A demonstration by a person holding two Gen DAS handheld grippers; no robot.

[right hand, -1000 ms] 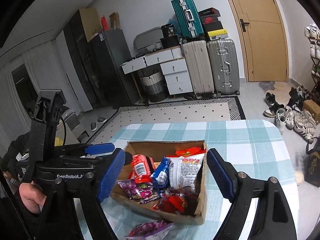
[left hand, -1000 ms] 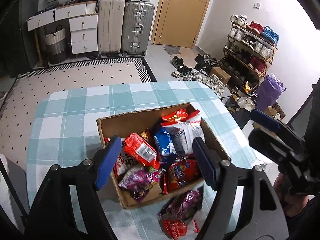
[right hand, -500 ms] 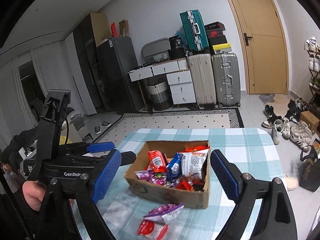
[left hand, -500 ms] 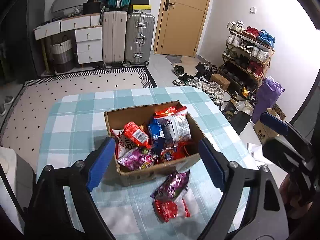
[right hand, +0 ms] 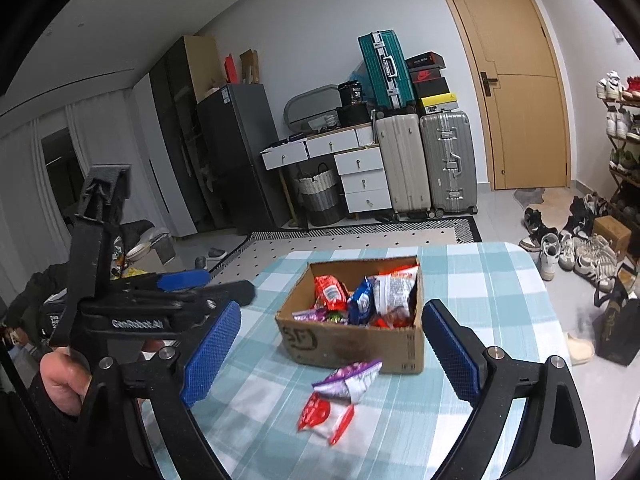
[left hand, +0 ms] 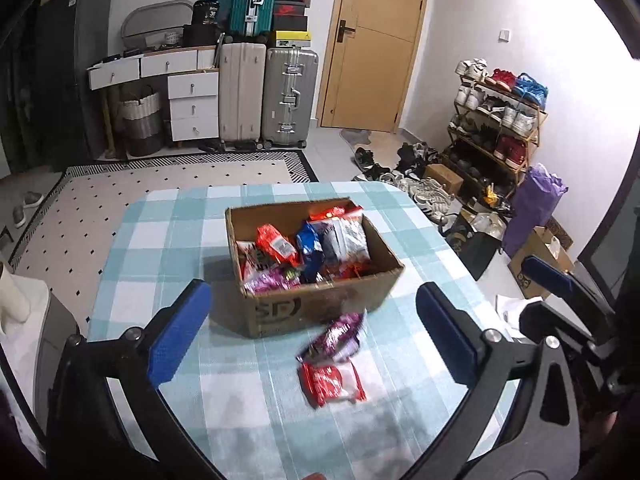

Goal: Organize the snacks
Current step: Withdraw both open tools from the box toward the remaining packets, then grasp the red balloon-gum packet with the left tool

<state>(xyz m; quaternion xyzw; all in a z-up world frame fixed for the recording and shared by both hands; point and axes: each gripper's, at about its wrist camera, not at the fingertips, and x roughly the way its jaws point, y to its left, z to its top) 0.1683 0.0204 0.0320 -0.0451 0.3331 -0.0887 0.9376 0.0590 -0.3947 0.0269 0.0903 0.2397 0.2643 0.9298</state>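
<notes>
A cardboard box (left hand: 320,308) (right hand: 352,344) full of snack packets stands in the middle of the checked table (left hand: 160,248) (right hand: 480,280). In front of it a purple packet (left hand: 336,338) (right hand: 348,376) and a red-and-white packet (left hand: 332,384) (right hand: 324,416) lie loose on the cloth. My left gripper (left hand: 312,291) hovers short of the box, its jaws opening with nothing between the pads. My right gripper (right hand: 331,307) is open and empty too, also back from the box. Each gripper shows at the other view's edge, the left gripper (right hand: 200,284) held by a hand.
The table's near rounded edge lies just under both grippers. A white chair (left hand: 24,300) stands at the table's left. Beyond are a rug, suitcases (left hand: 264,96), drawers, a door, and a shoe rack (left hand: 496,128) with shoes and bags on the floor to the right.
Both grippers have drawn back and risen from the box, which now looks smaller. The left jaws have spread wider. The two loose packets are now in full view.
</notes>
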